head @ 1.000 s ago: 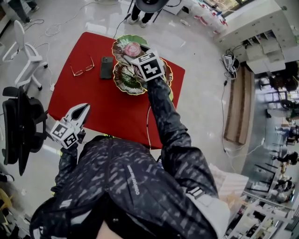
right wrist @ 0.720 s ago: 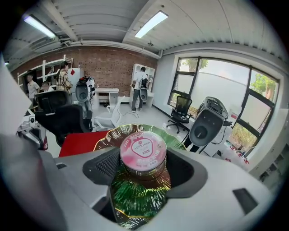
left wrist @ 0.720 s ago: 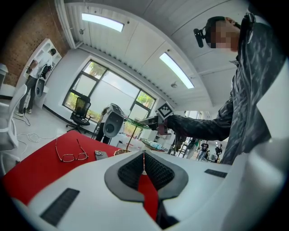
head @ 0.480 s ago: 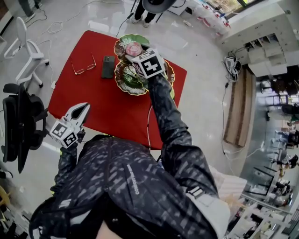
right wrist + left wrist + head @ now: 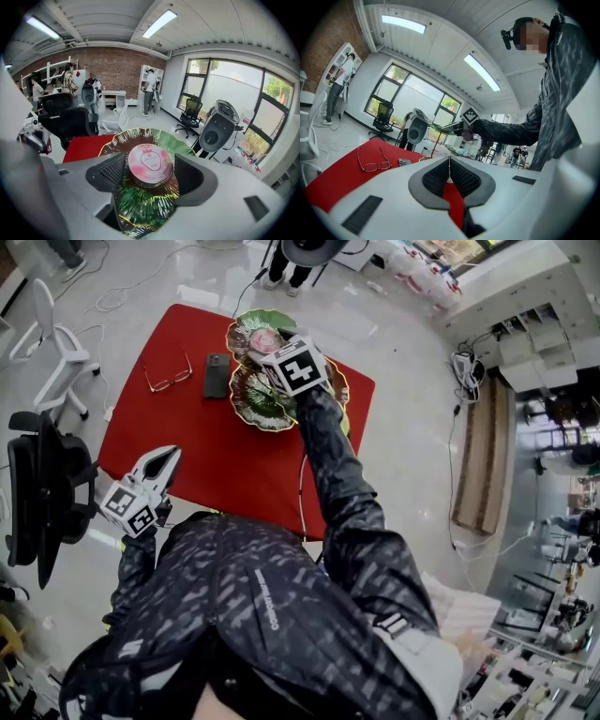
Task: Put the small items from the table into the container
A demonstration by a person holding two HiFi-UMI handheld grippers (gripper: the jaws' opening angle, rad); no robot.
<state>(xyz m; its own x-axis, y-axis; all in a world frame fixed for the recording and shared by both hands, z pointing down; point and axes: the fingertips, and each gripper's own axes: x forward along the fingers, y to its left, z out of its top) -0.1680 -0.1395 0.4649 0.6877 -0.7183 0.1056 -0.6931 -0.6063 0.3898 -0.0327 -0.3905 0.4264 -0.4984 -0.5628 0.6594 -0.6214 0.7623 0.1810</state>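
Right now my right tool point(image 5: 150, 169) clamps the pink round tin point(image 5: 150, 161), lid up, above the far green dish point(image 5: 116, 139); my left tool point(image 5: 449, 174) is closed, empty.

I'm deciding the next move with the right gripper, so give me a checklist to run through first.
1. Pink tin sits between the right tongs: ok.
2. Tin clamped or freed: cannot tell; the pads lie close to both its sides.
3. Green dish lies under the tin: ok.
4. Left tongs shut and empty: ok.
5. Small items all off the red table: not ok; glasses and phone lie there.
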